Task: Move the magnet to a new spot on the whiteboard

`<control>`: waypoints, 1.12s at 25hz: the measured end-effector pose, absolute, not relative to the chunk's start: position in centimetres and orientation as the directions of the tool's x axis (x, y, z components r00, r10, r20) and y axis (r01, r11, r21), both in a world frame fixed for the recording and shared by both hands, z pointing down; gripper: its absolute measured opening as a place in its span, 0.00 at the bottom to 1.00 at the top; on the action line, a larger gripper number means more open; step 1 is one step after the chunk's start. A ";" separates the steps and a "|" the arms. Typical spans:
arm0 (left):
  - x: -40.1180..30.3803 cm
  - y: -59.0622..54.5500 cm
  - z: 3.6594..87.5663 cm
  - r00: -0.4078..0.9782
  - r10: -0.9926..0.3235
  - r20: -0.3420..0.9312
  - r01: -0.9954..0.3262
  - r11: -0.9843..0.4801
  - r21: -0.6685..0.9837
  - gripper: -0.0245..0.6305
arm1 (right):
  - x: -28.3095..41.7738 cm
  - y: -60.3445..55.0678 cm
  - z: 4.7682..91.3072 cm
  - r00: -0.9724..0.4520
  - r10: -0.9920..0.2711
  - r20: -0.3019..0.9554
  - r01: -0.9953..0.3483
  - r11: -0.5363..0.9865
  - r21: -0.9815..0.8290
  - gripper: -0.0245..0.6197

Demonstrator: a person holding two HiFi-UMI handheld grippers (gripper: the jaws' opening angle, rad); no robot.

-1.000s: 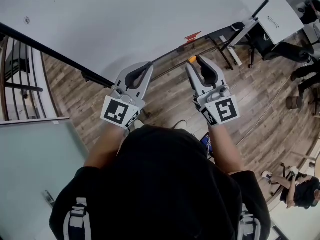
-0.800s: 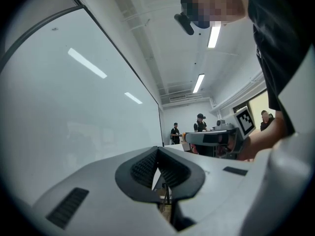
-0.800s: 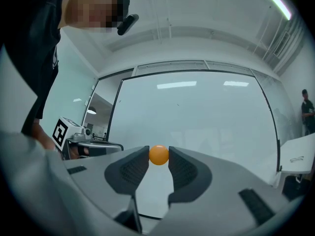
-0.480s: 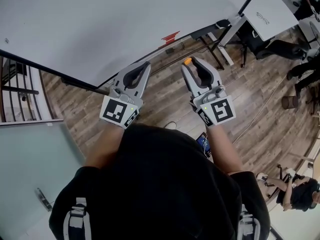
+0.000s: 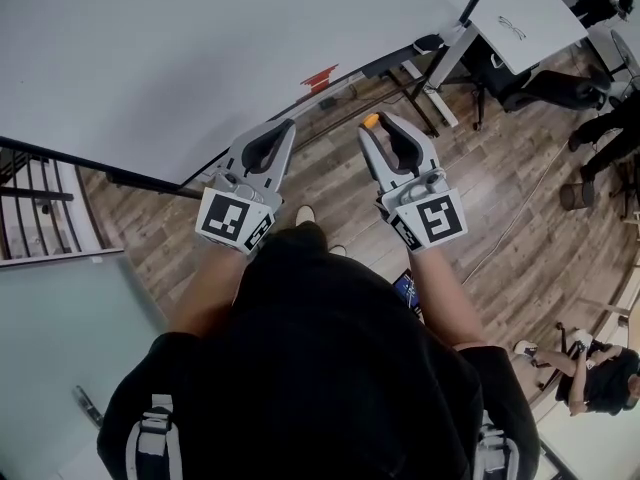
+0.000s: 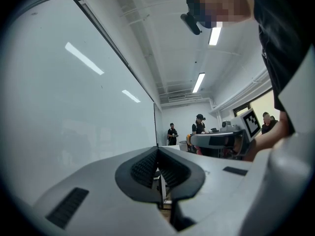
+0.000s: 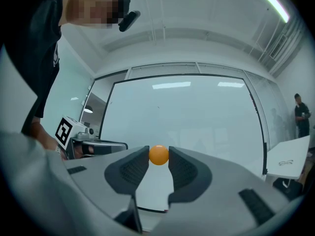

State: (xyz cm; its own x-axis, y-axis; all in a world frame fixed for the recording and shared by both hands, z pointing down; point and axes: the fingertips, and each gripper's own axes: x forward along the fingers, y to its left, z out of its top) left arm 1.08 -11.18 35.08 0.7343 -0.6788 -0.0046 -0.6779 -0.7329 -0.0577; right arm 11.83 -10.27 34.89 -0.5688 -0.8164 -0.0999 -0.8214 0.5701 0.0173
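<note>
The right gripper (image 5: 381, 124) pinches the small orange magnet (image 7: 158, 155) at the very tips of its jaws, roughly level and clear of the whiteboard (image 7: 197, 117) ahead. The left gripper (image 6: 157, 154), just beside it, is pressed together on nothing. The carry seems under way, with placement not yet done. To do it well, the magnet should probably meet a bare patch of board squarely and cling there before the jaws spread. So shallow a pinch on a rounded piece could slip.

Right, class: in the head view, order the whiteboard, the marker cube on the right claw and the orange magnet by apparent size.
1. whiteboard
2. marker cube, nearer the camera
3. orange magnet, smallest by far
</note>
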 end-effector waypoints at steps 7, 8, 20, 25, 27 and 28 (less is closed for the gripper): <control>3.6 -14.3 34.6 0.759 -0.651 -0.015 -0.650 -0.756 -0.078 0.04 | 13.4 -14.1 34.8 -0.556 -0.825 -0.106 -0.830 0.557 0.020 0.22; 3.9 -14.9 34.7 0.762 -0.648 -0.017 -0.647 -0.759 -0.079 0.04 | 13.5 -14.8 34.8 -0.555 -0.825 -0.106 -0.831 0.556 0.022 0.22; 7.3 -24.6 35.3 0.773 -0.633 -0.041 -0.634 -0.772 -0.039 0.04 | 15.1 -25.3 35.2 -0.544 -0.835 -0.078 -0.839 0.543 0.033 0.22; 8.6 -28.4 35.6 0.783 -0.620 -0.049 -0.621 -0.783 -0.034 0.04 | 15.3 -29.6 35.3 -0.544 -0.836 -0.070 -0.839 0.542 0.043 0.22; 9.0 -29.8 36.0 0.786 -0.617 -0.042 -0.618 -0.785 -0.034 0.04 | 15.5 -30.9 35.4 -0.541 -0.838 -0.068 -0.841 0.539 0.044 0.22; 9.1 -30.3 36.2 0.786 -0.617 -0.037 -0.618 -0.786 -0.035 0.04 | 15.5 -31.4 35.5 -0.541 -0.839 -0.066 -0.841 0.539 0.043 0.22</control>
State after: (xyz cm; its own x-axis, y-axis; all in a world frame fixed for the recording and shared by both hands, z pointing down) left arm 9.08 -30.26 36.20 0.7864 -0.6166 -0.0368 -0.6176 -0.7857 -0.0352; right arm 15.48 -31.37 35.52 -0.5409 -0.8385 -0.0655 -0.8411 0.5392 0.0430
